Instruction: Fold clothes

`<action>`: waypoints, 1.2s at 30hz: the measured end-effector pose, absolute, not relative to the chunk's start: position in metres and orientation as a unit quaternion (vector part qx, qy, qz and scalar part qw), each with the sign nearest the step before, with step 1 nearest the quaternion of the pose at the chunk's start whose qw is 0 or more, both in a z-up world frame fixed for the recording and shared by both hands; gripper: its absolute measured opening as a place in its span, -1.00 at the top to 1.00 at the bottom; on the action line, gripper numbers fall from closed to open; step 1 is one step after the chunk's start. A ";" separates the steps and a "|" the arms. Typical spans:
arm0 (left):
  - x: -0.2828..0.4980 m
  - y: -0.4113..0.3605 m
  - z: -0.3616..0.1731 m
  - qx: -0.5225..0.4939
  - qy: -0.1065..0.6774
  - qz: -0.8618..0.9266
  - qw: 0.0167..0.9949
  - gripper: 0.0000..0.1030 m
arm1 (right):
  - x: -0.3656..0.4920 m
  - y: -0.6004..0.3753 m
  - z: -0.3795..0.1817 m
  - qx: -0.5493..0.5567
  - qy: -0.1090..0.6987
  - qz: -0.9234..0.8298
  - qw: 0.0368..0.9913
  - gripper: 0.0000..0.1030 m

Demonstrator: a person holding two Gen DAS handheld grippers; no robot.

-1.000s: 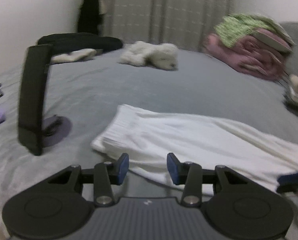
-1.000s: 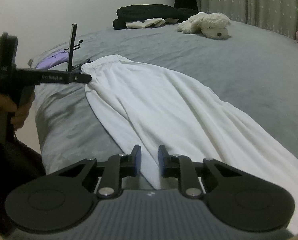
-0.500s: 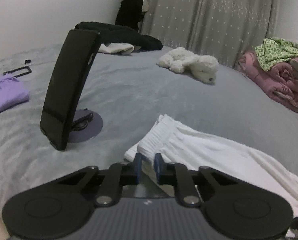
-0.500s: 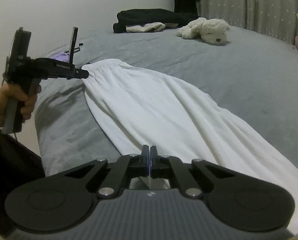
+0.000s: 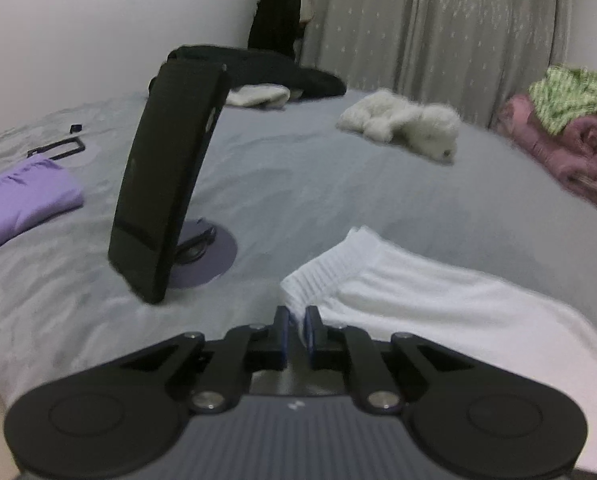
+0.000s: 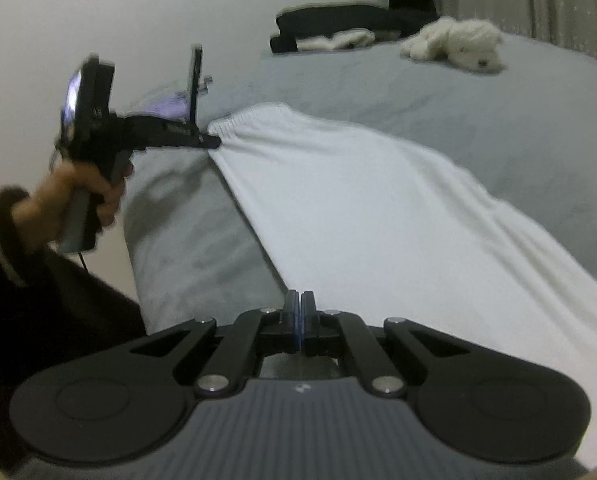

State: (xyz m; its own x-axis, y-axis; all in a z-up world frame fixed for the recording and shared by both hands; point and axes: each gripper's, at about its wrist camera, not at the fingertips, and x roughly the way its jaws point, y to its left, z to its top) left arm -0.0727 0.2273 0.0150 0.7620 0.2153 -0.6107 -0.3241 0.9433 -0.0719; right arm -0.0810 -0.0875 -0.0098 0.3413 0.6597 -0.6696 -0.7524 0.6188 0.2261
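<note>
A white garment [image 5: 418, 312] with a ribbed elastic waistband lies flat along the grey bed [image 5: 338, 192]. My left gripper [image 5: 296, 320] is shut on the near corner of that waistband, with white cloth pinched between its blue pads. The right wrist view shows the same left gripper [image 6: 214, 142], held by a hand [image 6: 78, 200], biting the waistband end of the white garment [image 6: 378, 208]. My right gripper [image 6: 299, 312] is shut on the garment's near edge further along, and its jaws meet with only thin fabric between them.
A black phone on a round stand [image 5: 166, 184] rises just left of the waistband. A purple folded cloth [image 5: 22, 204] lies at the far left. A white plush toy [image 5: 402, 128], black clothes [image 5: 266, 68] and a pink bedding pile [image 5: 570, 152] sit further back.
Both grippers went from open to shut on the white garment. The left one swung leftward along the cloth to the waistband corner. The right one closed where it was.
</note>
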 end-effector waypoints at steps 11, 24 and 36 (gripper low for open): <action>-0.080 0.211 0.028 -0.044 0.293 0.169 0.940 0.20 | -0.071 -0.104 0.003 -0.022 0.368 0.429 0.825 0.25; -0.056 0.152 0.054 -0.014 0.254 0.046 0.966 0.01 | -0.012 -0.133 0.018 0.074 0.352 0.358 0.862 0.25; -0.017 0.086 0.035 0.025 0.239 -0.119 0.963 0.45 | 0.043 -0.164 0.005 0.223 0.410 0.354 0.810 0.25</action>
State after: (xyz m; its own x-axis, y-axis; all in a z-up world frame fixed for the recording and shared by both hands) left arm -0.0172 0.0861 0.0347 0.8576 -0.2179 -0.4658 0.2419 0.9703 -0.0085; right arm 0.0434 -0.1636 0.0051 0.4121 0.7574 -0.5064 -0.3911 0.6491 0.6525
